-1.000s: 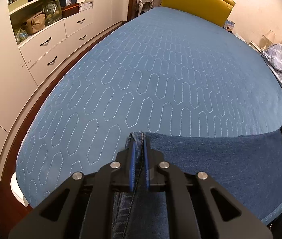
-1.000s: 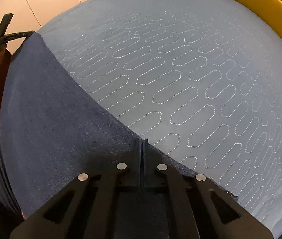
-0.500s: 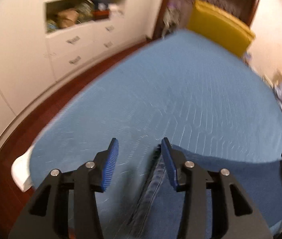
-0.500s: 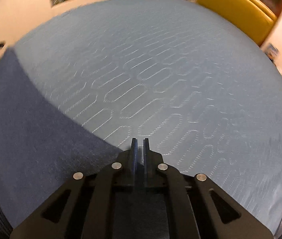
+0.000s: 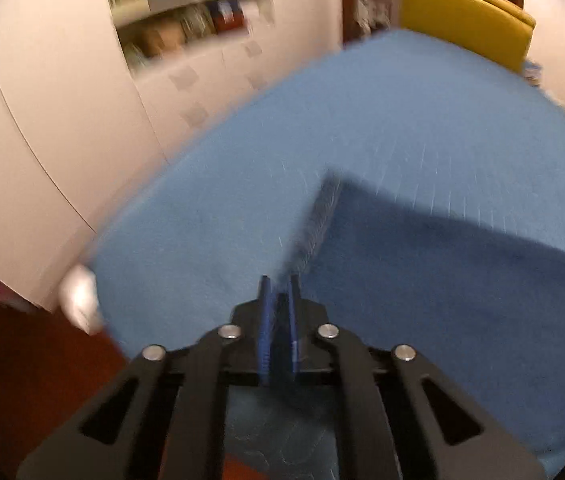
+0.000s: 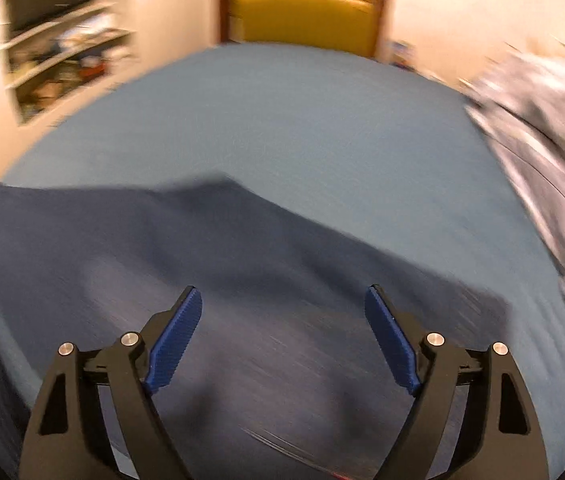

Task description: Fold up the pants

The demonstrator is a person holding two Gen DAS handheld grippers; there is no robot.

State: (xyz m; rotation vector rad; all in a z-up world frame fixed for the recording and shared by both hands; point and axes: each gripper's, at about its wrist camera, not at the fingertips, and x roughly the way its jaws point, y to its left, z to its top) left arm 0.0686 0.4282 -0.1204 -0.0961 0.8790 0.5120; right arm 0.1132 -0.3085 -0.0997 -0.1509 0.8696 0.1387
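Note:
Dark blue denim pants (image 5: 442,300) lie spread across the near part of the blue quilted bed (image 5: 402,120). Their stitched side seam (image 5: 318,224) runs straight into my left gripper (image 5: 278,284). Its jaws are closing, the blue pads nearly together on that seam edge at the bed's near-left corner. In the right wrist view the pants (image 6: 242,248) lie rumpled under my right gripper (image 6: 282,288). Its jaws are opening wide, and nothing is between the pads (image 6: 178,332). Both views are motion-blurred.
A yellow headboard (image 5: 462,12) stands at the bed's far end. A white cupboard with open shelves (image 5: 182,32) lines the left wall. Grey-white bedding (image 6: 542,140) is piled on the bed's right side. Dark wood floor (image 5: 22,360) lies below the left corner.
My left gripper opened, let go of the seam, drew back along it and closed again. My right gripper released the pants, opened wide and swung across; the fabric now lies slack beneath it.

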